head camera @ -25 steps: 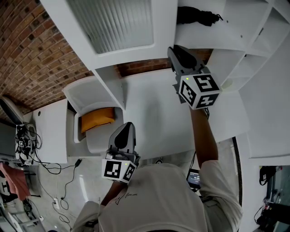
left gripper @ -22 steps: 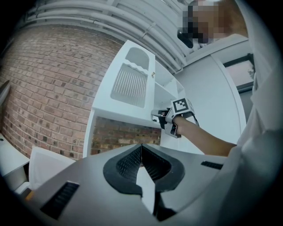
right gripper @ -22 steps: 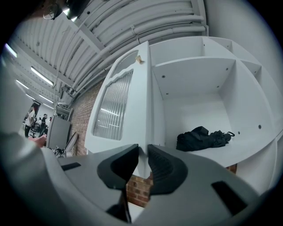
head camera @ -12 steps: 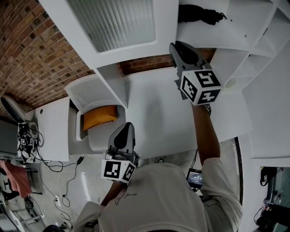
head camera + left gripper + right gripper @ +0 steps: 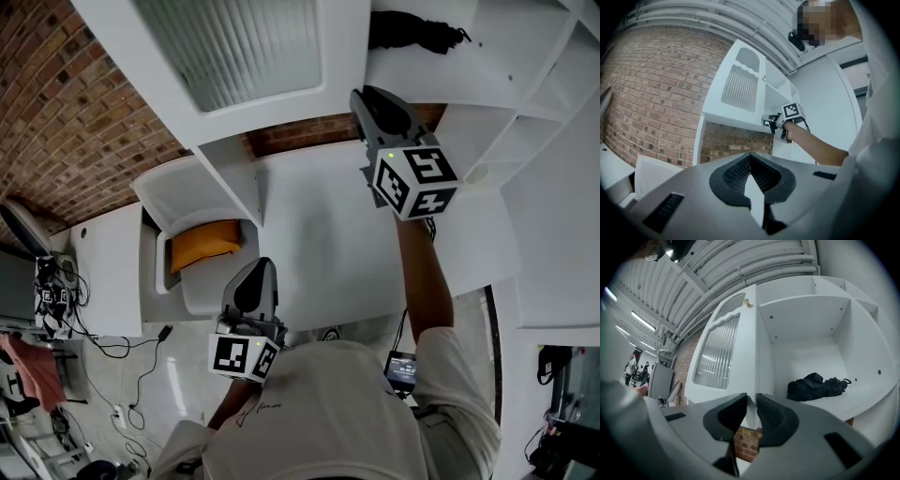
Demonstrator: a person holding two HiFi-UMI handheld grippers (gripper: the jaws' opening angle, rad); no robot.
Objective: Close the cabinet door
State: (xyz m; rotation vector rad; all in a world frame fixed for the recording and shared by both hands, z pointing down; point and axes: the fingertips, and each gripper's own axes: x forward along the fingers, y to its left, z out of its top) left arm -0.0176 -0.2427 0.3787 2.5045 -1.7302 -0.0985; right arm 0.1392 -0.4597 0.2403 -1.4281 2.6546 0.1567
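Cabinet door [image 5: 719,355]: standing swung open to the left of the open cabinet, its ribbed glass panel facing out, above the white counter [image 5: 328,244].
Right gripper [image 5: 751,401]: reaching up to the door's lower edge. Its jaws are sitting a narrow gap apart with the white edge filling that gap, so it appears to be clamping the door there.
Step in hand: by my reading, holding the door ready for the swing shut. The door is not yet meeting the cabinet.
Shelf [image 5: 862,401]: lying exposed inside the cabinet, with a black bundle [image 5: 818,385] resting towards the back of it.
Left gripper [image 5: 750,157]: hanging low over the counter's near edge, well apart from the door, jaws pressed together on nothing.
Risk, slipping: the grip is sitting on a thin, smooth edge, so a quick or skewed pull could be sliding the pads off and leaving the door ajar.
Risk, trapping: a gripper riding the edge all the way in could be getting caught between door and frame.
Risk, bundle: looking unlikely to be fouling the door, given how far back it is lying.
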